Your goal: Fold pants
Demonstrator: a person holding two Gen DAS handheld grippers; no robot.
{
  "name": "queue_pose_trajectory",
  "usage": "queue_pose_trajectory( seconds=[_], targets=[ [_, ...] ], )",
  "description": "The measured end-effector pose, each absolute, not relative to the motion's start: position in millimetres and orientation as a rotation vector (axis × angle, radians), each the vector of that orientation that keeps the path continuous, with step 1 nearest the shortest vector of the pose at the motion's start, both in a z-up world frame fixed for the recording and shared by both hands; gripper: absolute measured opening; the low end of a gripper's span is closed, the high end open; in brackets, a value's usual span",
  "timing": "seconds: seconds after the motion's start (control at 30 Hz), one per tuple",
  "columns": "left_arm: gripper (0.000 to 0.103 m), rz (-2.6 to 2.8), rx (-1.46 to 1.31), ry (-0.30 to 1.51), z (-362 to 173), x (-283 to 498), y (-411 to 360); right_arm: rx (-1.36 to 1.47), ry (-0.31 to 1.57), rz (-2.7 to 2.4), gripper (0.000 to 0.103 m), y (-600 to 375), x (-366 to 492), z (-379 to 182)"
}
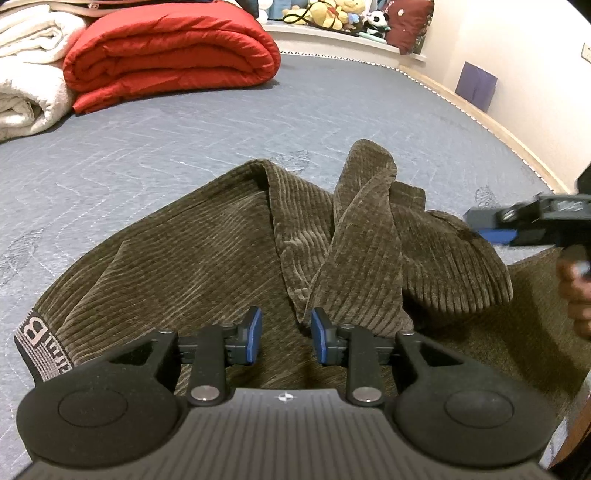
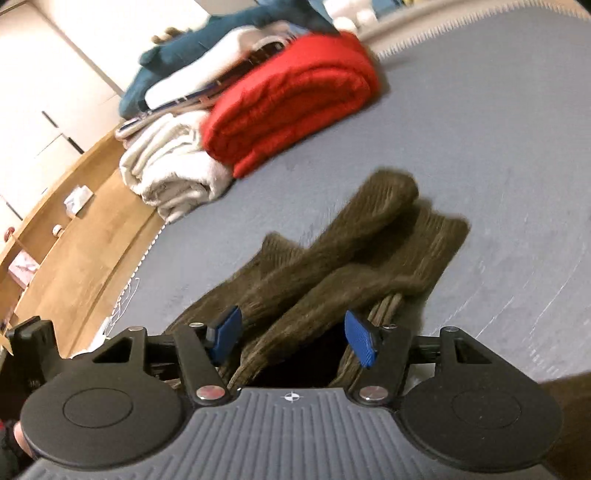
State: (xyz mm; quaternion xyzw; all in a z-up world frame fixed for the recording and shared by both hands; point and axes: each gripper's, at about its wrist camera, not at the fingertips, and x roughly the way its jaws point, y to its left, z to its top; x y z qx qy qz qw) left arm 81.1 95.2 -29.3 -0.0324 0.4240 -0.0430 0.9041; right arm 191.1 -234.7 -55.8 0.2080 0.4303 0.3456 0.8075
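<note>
The left hand-held gripper (image 1: 286, 338) hangs low over the pants (image 1: 207, 266), its pads parted a little and gripping nothing, probably lining up on a fold of cloth. The right hand-held gripper (image 2: 291, 341) is spread wide over the crumpled legs, also empty. The brown corduroy pants lie bunched on the bed (image 1: 184, 125), legs crossed, not yet flattened. Beyond the pants sit a folded red quilt (image 1: 170, 51) and white blanket (image 1: 26, 66).

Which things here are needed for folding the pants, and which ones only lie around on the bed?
For the job:
- brown corduroy pants
- left claw, open
- right claw, open

Just lying about:
- red quilt
- white blanket
- plush toys
</note>
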Motion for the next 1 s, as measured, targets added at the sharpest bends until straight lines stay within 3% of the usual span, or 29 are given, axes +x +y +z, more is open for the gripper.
queue_pose_trajectory(
  seconds=[0.1,0.17,0.2,0.23,0.4,0.5,0.8,0.87,0.9,0.93,0.97,1.0],
  targets=[
    [0.032,-0.127,-0.117,0.847,-25,80,96,0.499,1.023,0.698,0.058,-227,199,-76],
    [0.032,-0.17,-0.188,0.82,-21,79,99,0.522,1.037,0.693,0.042,-224,201,-81],
    [0.032,-0.202,-0.241,0.806,-19,79,101,0.521,1.035,0.695,0.022,-222,200,-83],
    [0.032,-0.226,-0.274,0.798,-18,79,101,0.515,1.017,0.7,0.011,-219,198,-81],
    [0.033,-0.389,-0.365,0.763,-12,80,81,0.506,0.884,0.829,0.008,-213,184,-56],
    [0.055,-0.465,-0.359,0.757,-12,79,59,0.541,0.843,0.946,0.008,-210,175,-43],
    [0.064,-0.392,-0.214,0.756,-24,90,14,0.525,0.871,0.984,0.008,-199,166,-30],
    [0.061,-0.374,-0.178,0.751,-28,90,9,0.536,0.889,0.983,0.008,-202,163,-33],
    [0.049,-0.357,-0.161,0.746,-30,91,6,0.532,0.897,0.983,0.009,-202,162,-35],
    [0.022,-0.338,-0.14,0.741,-31,91,5,0.533,0.906,0.98,0.012,-202,161,-35],
    [0.015,-0.326,-0.119,0.743,-32,91,7,0.544,0.92,0.972,0.013,-201,163,-36],
    [0.015,-0.314,-0.097,0.736,-32,91,5,0.566,0.937,0.956,0.013,-203,166,-38]
  ],
)
